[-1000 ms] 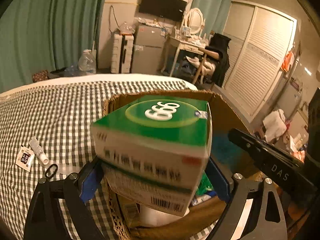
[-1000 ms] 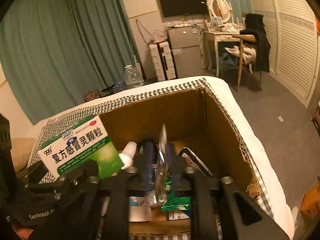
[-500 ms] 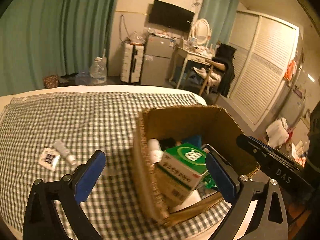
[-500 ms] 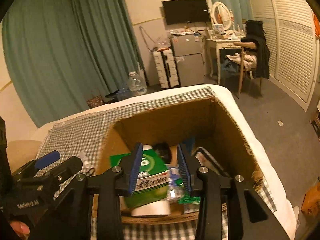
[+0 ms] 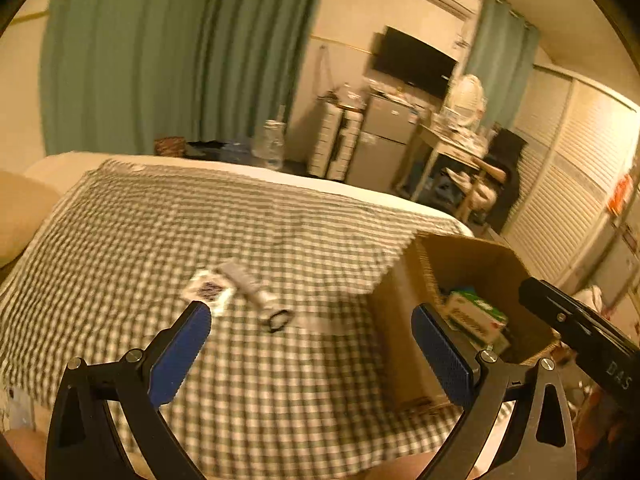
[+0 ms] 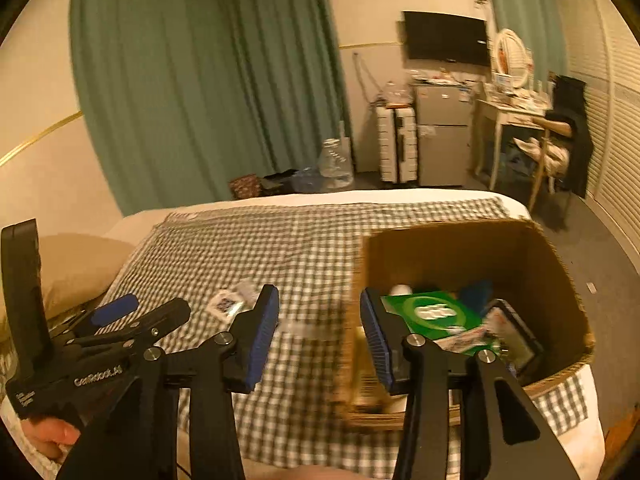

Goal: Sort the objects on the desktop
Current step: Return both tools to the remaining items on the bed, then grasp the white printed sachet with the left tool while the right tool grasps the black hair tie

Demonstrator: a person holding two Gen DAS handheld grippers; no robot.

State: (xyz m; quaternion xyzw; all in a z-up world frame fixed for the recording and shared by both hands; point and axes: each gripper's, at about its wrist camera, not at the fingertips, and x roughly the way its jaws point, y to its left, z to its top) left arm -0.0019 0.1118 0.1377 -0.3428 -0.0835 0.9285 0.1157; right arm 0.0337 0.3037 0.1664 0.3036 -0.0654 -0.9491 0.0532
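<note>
Tilting downward over the checked cloth [image 5: 280, 216], left claw [image 5: 310, 334] gapes empty; right claw [image 6: 318, 324] is opening, empty.

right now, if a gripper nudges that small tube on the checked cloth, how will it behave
The tube lies flat and looks round, so it would probably roll sideways. It looks small, so likely light. The soft checked cloth may slow it.

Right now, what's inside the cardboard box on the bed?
In the cardboard box a green medicine box lies on top, with a white cap, a blue item and packets around it. Whatever sits beneath them is covered.
</note>
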